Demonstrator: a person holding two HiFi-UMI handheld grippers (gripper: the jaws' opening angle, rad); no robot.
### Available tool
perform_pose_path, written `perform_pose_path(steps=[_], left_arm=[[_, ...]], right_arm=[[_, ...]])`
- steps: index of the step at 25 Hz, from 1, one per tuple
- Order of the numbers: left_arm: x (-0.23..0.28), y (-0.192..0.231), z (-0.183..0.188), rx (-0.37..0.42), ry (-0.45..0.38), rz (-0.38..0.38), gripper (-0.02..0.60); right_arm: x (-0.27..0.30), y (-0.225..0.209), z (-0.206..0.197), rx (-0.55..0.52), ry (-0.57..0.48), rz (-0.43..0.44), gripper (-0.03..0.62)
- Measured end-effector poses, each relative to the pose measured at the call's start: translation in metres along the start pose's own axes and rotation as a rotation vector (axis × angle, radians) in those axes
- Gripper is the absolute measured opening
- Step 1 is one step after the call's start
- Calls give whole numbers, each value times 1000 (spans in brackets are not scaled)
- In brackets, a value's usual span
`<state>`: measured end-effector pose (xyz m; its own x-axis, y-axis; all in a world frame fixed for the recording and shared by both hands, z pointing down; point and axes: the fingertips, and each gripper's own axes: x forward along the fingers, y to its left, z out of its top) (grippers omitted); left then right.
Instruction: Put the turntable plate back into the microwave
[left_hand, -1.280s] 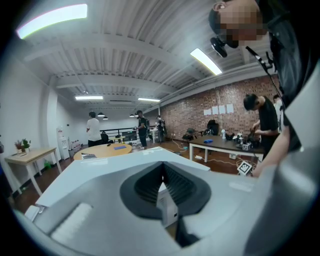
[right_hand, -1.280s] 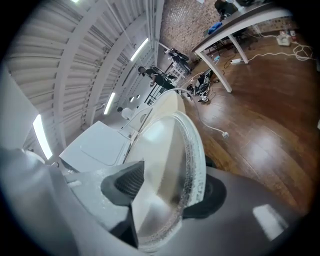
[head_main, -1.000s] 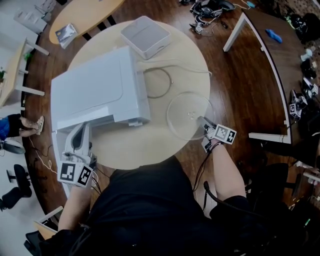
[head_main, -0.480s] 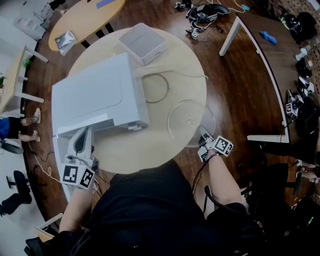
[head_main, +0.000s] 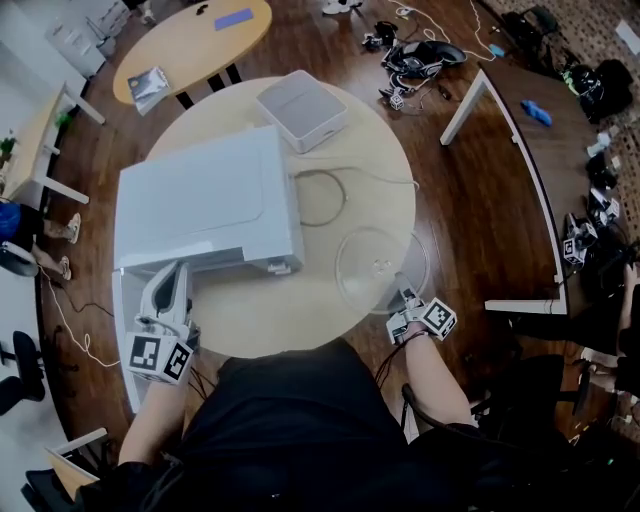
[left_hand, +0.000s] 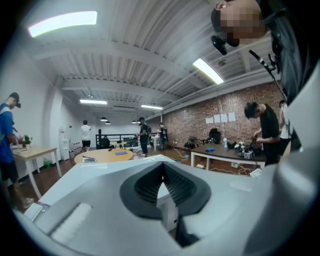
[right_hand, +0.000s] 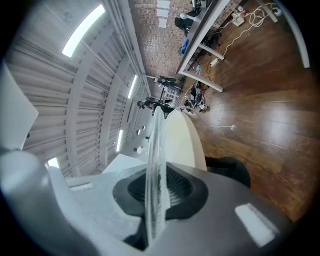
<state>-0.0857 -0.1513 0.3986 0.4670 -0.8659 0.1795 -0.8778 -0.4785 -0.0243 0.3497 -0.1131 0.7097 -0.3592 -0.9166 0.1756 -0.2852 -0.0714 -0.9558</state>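
Note:
The clear glass turntable plate (head_main: 380, 268) overhangs the round table's (head_main: 300, 290) near right edge. My right gripper (head_main: 403, 297) grips the plate's near rim. In the right gripper view the plate's rim (right_hand: 156, 165) stands edge-on between the pads, and the jaws of my right gripper (right_hand: 157, 195) are closing on it. The white microwave (head_main: 205, 205) sits at the table's left with its door (head_main: 124, 340) swung open. My left gripper (head_main: 170, 280) is at that door. In its own view my left gripper (left_hand: 162, 187) is shut on a white edge (left_hand: 168, 212) of the door.
A white box (head_main: 300, 108) stands behind the microwave. A looped cord (head_main: 322, 197) lies on the table between the microwave and the plate. Another round table (head_main: 190, 45) and a long desk (head_main: 530, 150) stand beyond, with people working farther off.
The right gripper's jaws have shut on the plate's rim. The plate has shifted toward the table's near right edge and now overhangs it. The left gripper has stayed at the door.

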Motion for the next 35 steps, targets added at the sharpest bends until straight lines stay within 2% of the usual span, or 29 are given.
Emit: perform_pose_path(steps=[5,9,12,18,25,32,35], left_arm=[[-5,9,-4,-7,7,16,6],[-8,11,5,1,-28,27,6],[-12,13,8,2,-40,41,6],[-21,17,-2,-19,-12,57,6],[-16,24,1,-17,-22,20,6],[-27,39,-6,-13,-18,-35,6],[-35,50,-5,-48,-37,-41,6]], right_arm=[[3,0,1,14,-30,0,23],[0,1,3,45,-62,-5,23],[1,10,8,68,-97,29,23],[2,23,14,115,-160,69,23],[2,52,17,160,-230,128,23],[-10,68,16,159,-337,98,23],[-14,81,13,163,-378,95,23]])
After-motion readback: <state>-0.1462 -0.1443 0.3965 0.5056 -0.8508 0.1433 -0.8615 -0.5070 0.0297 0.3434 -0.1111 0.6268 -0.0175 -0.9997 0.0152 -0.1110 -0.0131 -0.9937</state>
